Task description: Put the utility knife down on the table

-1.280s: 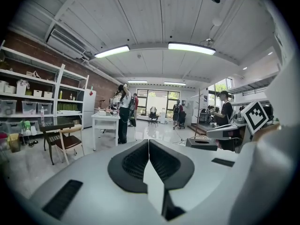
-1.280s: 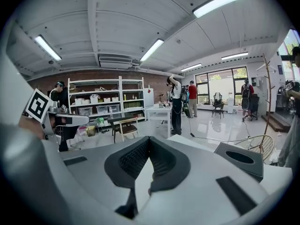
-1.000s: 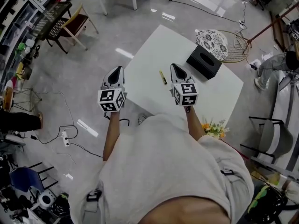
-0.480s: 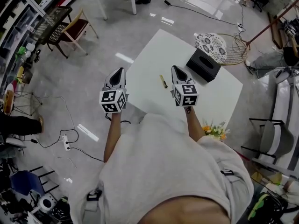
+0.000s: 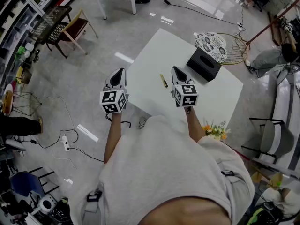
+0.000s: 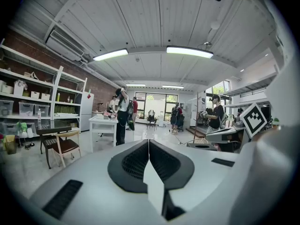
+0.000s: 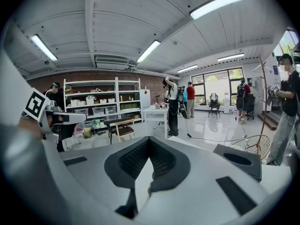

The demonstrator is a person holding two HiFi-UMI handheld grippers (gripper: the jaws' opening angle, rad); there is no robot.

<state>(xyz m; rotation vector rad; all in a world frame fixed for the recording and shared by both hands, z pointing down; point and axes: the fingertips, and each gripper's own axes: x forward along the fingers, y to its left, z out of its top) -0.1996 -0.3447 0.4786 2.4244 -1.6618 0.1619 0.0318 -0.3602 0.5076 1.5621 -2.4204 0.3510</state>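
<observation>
The utility knife (image 5: 163, 80) lies flat on the white desk (image 5: 154, 50), at nine o'clock from the right tool (image 5: 176, 70). That tool and the left tool (image 5: 119, 71) are clamped together and empty, so the placing looks done.

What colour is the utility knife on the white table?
The slim utility knife is yellow with a dark end, clearest in the head view.

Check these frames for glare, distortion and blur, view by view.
Head view: sharp, with glare streaks on the glossy floor; the utility knife is legible. Left gripper view: strong fisheye, dark corners, bright ceiling lamps. Right gripper view: same fisheye; a mosaic patch covers one bystander at the face.
</observation>
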